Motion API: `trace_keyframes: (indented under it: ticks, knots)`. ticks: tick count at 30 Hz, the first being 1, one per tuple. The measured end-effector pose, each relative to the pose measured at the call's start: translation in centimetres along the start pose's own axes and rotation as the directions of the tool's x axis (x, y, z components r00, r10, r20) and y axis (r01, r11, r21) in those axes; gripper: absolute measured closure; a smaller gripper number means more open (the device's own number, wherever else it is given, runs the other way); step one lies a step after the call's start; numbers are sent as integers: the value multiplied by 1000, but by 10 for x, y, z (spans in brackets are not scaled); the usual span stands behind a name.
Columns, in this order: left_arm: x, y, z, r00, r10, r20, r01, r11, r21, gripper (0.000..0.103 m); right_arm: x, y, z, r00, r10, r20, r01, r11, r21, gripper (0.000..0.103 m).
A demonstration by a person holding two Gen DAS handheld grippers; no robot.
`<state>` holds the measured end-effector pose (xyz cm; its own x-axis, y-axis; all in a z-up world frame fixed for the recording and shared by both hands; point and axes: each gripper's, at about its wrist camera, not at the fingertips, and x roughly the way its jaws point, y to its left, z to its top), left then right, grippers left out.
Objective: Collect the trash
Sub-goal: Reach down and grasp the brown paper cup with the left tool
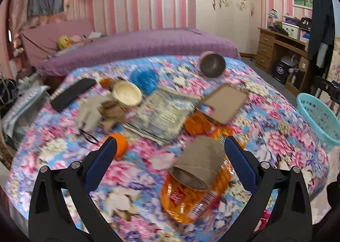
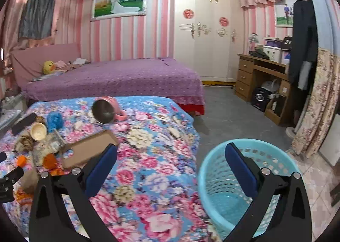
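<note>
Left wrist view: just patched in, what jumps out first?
A heap of litter on the floral bedspread: a cardboard tube lying on a crushed orange bottle, right ahead of the open left gripper. Off the bed's right edge stands a turquoise basket, which the open right gripper faces.

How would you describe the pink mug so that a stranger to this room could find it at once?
Start at the table with the floral cloth in front of the purple bed. Look to its far edge, away from the heap of trash, where the pink mug lies alone on its side. Unlike the cream bowl nearby, it has a handle and a dark metallic inside.
</note>
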<state>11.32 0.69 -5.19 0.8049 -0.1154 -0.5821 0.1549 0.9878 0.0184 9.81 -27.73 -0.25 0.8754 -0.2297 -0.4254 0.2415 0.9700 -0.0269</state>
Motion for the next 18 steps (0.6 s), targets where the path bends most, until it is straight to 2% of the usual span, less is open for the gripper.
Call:
trace_keyframes:
  ticks: [7,13,18]
  knots:
    - [20,-18,-11,997,-38,-62,42,998,54,7,8,-1,-6,999,11,-35,-12,999,-31,4]
    - [24,-21,-11,991,-94,-95,100,993,62,45,14,8,-12,996,45,-77,-47,999,-24,4]
    - [16,-19,-10,991,-103,-82,110,990,83,49,14,23,-17,994,70,-87,-73,997,-36,4]
